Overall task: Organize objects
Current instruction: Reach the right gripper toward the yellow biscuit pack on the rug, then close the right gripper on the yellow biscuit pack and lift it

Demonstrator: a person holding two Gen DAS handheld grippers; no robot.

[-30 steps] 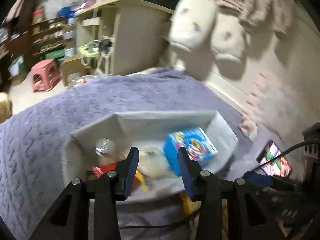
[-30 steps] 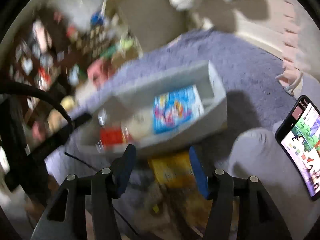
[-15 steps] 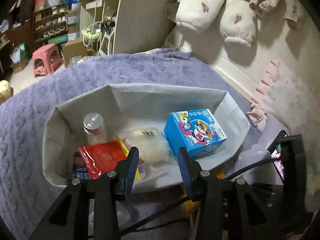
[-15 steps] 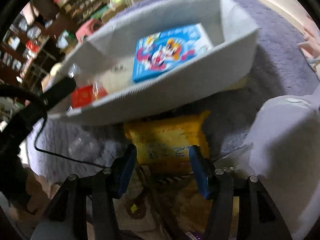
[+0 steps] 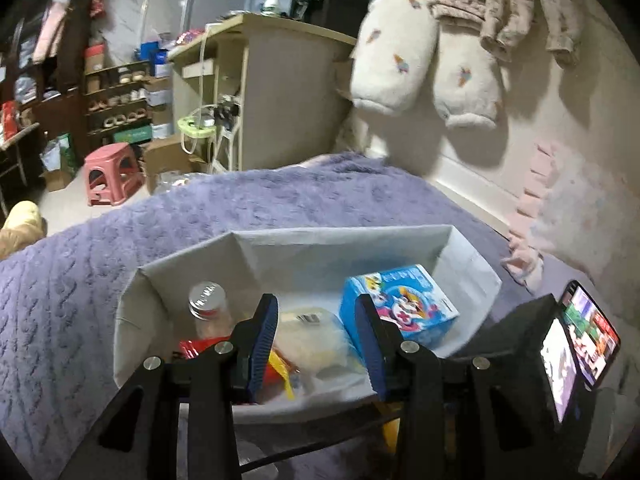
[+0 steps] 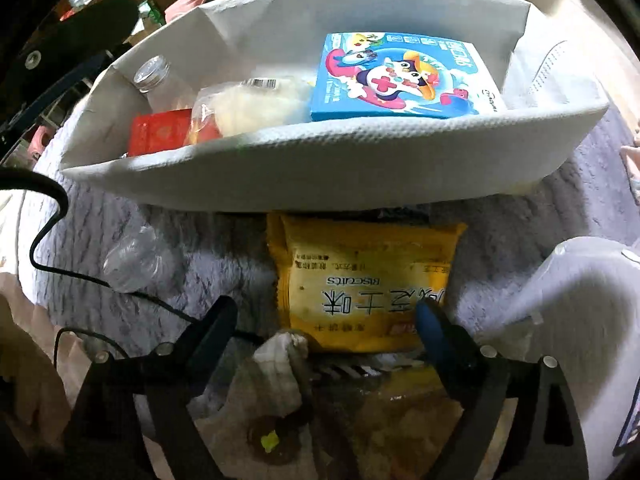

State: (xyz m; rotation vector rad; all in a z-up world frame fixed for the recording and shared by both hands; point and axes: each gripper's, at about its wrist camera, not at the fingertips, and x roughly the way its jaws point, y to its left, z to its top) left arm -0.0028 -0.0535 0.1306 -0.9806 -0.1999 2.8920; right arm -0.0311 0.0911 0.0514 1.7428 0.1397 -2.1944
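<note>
A white fabric bin point(image 6: 360, 168) sits on the purple blanket and holds a blue cartoon box point(image 6: 400, 76), a silver-capped bottle point(image 6: 154, 80), a red packet point(image 6: 160, 132) and a clear bag of pale food point(image 6: 256, 104). In front of the bin lies a yellow biscuit packet point(image 6: 368, 280). My right gripper point(image 6: 328, 320) points down over it, its jaws opening wide on either side of the packet without pressing it. My left gripper point(image 5: 316, 340) hovers at the near wall of the bin point(image 5: 132, 320), partly open with nothing between its pads.
A lit phone point(image 5: 588, 336) lies to the right on the blanket point(image 5: 120, 248). Crumpled clear plastic point(image 6: 132, 260) and a black cable point(image 6: 48, 240) lie left of the packet. More wrappers sit under the right gripper. A pink stool point(image 5: 112, 176) and a desk stand beyond the bed.
The right gripper has dropped close over the yellow packet and its jaws have spread much wider. The left gripper shifted slightly by the bin, its gap unchanged.
</note>
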